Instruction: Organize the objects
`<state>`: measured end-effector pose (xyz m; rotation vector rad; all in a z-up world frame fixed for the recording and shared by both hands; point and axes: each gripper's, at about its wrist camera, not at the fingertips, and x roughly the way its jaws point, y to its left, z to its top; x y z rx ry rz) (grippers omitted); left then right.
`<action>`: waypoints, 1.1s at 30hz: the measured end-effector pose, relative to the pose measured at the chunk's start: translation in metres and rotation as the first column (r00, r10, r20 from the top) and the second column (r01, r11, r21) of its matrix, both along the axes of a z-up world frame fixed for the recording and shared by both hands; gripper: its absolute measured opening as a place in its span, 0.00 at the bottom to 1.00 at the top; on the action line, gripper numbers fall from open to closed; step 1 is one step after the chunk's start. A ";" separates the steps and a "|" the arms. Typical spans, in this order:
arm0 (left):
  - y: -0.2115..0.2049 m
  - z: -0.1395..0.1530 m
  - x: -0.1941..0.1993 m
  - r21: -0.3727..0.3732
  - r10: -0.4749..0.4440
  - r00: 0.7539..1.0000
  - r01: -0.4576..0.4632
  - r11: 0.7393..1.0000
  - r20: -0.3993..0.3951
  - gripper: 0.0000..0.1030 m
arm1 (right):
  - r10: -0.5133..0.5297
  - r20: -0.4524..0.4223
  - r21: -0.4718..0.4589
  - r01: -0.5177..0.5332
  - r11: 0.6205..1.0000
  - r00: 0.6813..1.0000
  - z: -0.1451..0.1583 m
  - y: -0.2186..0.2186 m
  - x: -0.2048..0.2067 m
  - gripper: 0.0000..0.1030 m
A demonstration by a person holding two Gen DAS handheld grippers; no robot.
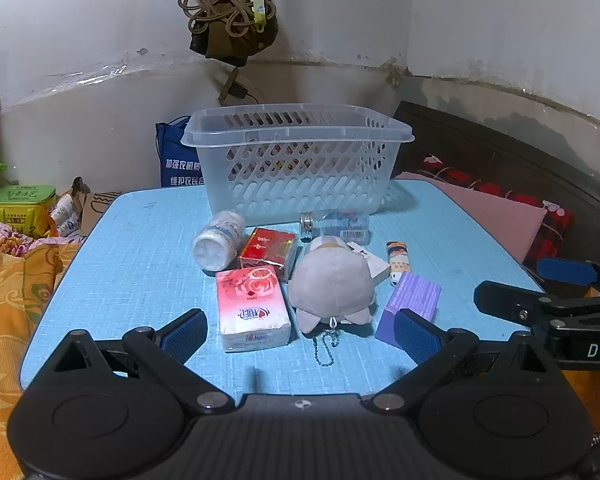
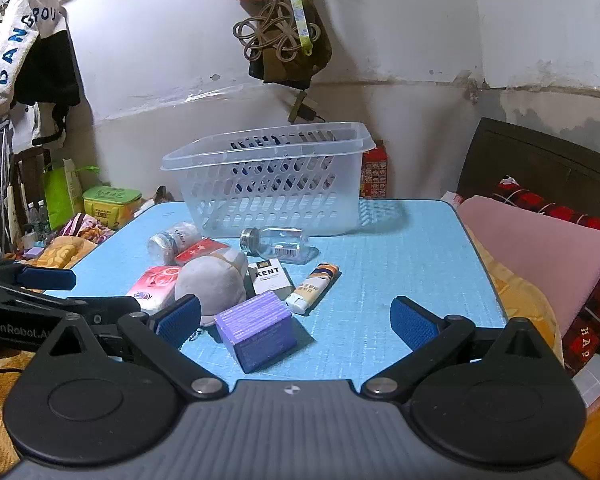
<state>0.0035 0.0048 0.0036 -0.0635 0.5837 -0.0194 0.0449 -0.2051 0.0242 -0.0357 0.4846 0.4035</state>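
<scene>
Starting point as I read it: nothing picked yet, all loose items sit clustered mid-table in front of the basket [image 1: 296, 160], which stands at 12 o'clock of the pile and looks empty through its slots. Left gripper [image 1: 300, 334] and right gripper [image 2: 296, 322] both have jaws spread wide with nothing between the pads, hovering at the near edge, angled down. Left view: tissue pack [image 1: 254, 308] lies straight ahead at 12 o'clock just past the left pad, with the grey plush [image 1: 332, 284] touching it at its 3 o'clock. Right view: purple box [image 2: 256, 330] is the nearest target, just past the left pad at about 11 o'clock. My call: take the box with the right and the tissue pack with the left, each across the short sides, pads flat on the faces. Lift clear before moving, since the plush keychain [image 1: 324, 344] trails toward the gripper and could snag. Red pack [image 1: 268, 250], white bottle [image 1: 220, 246], glass jar [image 2: 274, 242], KENT pack [image 2: 270, 276] and lighter [image 2: 312, 286] are packed tight, so pulling one may roll the bottle or jar. Surface is a light-blue textured table [image 1: 140, 260], flat and matte. Room: scuffed white wall [image 1: 480, 28], rope and bag hanging at 12 o'clock high, bedding at 9 o'clock, pink pillow [image 2: 540, 252] and dark headboard at 3 o'clock.
</scene>
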 end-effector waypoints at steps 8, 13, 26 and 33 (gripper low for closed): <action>0.001 0.005 0.001 -0.001 0.010 1.000 -0.010 1.000 0.000 0.98 | -0.005 -0.017 0.013 0.005 1.000 1.000 -0.002 -0.006 0.001 1.00; 0.000 0.007 0.001 0.007 0.011 1.000 -0.011 1.000 0.002 0.98 | 0.003 -0.021 0.011 -0.003 1.000 1.000 -0.002 -0.007 0.000 1.00; 0.003 0.011 0.004 -0.001 0.007 1.000 -0.007 1.000 0.004 0.98 | 0.031 -0.024 0.017 -0.030 0.999 0.999 -0.002 -0.005 -0.001 1.00; 0.005 0.014 0.004 -0.009 0.009 1.000 -0.008 1.000 0.012 0.98 | 0.039 -0.021 0.009 -0.039 0.999 0.999 -0.002 -0.003 -0.001 1.00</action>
